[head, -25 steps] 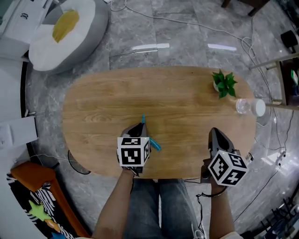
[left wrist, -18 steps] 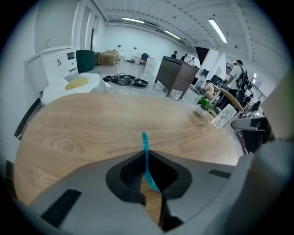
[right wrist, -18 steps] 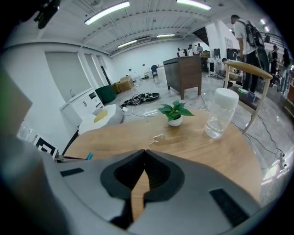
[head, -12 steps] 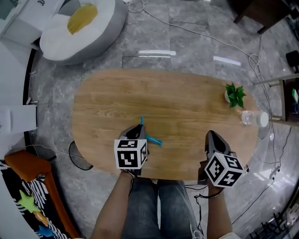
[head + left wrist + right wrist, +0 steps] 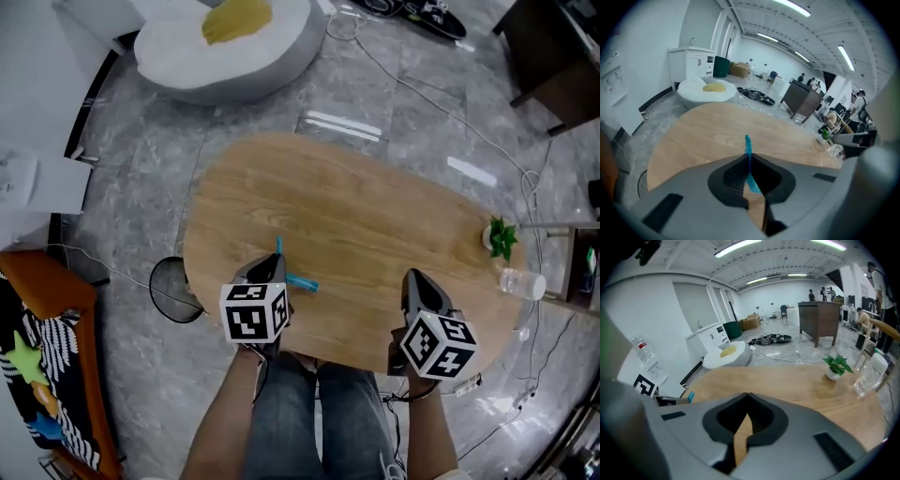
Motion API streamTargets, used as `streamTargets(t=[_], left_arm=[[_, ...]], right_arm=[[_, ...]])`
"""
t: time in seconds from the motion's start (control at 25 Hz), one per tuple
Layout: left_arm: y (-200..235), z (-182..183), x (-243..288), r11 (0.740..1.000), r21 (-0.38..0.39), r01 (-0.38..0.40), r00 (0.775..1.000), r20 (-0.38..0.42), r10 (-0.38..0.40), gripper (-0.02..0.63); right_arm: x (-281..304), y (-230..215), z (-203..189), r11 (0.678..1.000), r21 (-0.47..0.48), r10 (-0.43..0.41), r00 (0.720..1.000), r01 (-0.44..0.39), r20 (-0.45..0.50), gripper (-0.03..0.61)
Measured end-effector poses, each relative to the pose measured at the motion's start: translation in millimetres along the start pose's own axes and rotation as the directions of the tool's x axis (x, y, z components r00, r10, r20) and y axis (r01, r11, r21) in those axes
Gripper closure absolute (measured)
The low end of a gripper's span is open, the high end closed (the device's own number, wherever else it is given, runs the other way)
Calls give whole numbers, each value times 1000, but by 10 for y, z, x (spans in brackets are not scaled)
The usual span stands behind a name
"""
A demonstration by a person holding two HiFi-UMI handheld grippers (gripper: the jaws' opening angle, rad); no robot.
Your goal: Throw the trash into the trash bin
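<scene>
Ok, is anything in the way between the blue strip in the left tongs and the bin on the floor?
Nothing visible. The left tongs are shut on the blue strip, and only tabletop and floor lie between it and the black bin beside the table's end.

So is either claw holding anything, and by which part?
Left gripper pinches a blue strip near its middle, both ends free. Right gripper is shut, empty.

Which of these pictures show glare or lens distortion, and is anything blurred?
Head view: bright glare streaks lie on the floor; the table looks sharp. Left gripper view: fisheye bending, dark corners, the blue strip slightly soft. Right gripper view: same bending; the plant is fairly clear.
</scene>
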State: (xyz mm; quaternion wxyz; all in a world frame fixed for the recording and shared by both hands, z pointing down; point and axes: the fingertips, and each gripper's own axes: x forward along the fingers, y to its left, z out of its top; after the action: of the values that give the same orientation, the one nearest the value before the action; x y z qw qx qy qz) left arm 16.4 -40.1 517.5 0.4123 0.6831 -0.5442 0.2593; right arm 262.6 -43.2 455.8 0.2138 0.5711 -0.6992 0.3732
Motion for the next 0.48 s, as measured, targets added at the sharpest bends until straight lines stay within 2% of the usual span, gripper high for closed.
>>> streamTargets(t=[0.28, 0.48], left_arm=[[688, 124, -463, 989, -128, -70, 994, 73, 80, 603], [1216, 150, -818, 967, -225, -117, 984, 109, 144, 603]], right_arm=[[222, 836, 44, 992, -91, 88, 995, -92, -46, 577], [407, 1498, 68, 970, -177, 155, 984, -168, -86, 577]])
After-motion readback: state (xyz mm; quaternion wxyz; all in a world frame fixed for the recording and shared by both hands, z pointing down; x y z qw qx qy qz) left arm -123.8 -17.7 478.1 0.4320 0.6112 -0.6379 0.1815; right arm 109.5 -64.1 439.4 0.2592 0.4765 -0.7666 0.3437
